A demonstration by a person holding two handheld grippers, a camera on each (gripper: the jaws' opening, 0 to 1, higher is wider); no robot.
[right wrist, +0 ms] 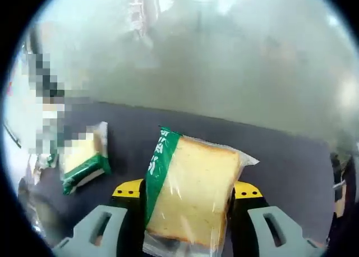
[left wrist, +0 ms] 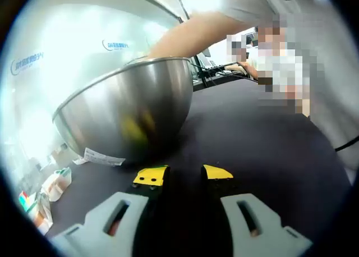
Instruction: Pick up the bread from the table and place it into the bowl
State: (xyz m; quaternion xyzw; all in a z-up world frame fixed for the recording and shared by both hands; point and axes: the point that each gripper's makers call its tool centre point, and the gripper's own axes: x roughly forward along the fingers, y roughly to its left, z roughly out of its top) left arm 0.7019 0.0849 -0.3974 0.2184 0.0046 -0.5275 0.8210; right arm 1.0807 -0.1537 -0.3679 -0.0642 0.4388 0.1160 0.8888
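A slice of pale bread sealed in a clear plastic wrapper with a green band (right wrist: 193, 192) sits clamped between the yellow-tipped jaws of the right gripper (right wrist: 188, 192), apparently raised off the dark tabletop (right wrist: 280, 156), in the right gripper view. A second wrapped slice with a green band (right wrist: 84, 156) lies on the tabletop beyond and to the left. In the left gripper view, the left gripper (left wrist: 183, 175) rests with its jaws parted and holding nothing, just short of a brushed-steel round bowl (left wrist: 129, 108) that leans tilted on the dark surface, a white label low on its wall. The carry looks best done high enough to clear the bowl's rim, releasing only once the bread is over the opening. Bare tabletop beside the bowl leaves room; a person's arm (left wrist: 190, 35) reaches behind it.
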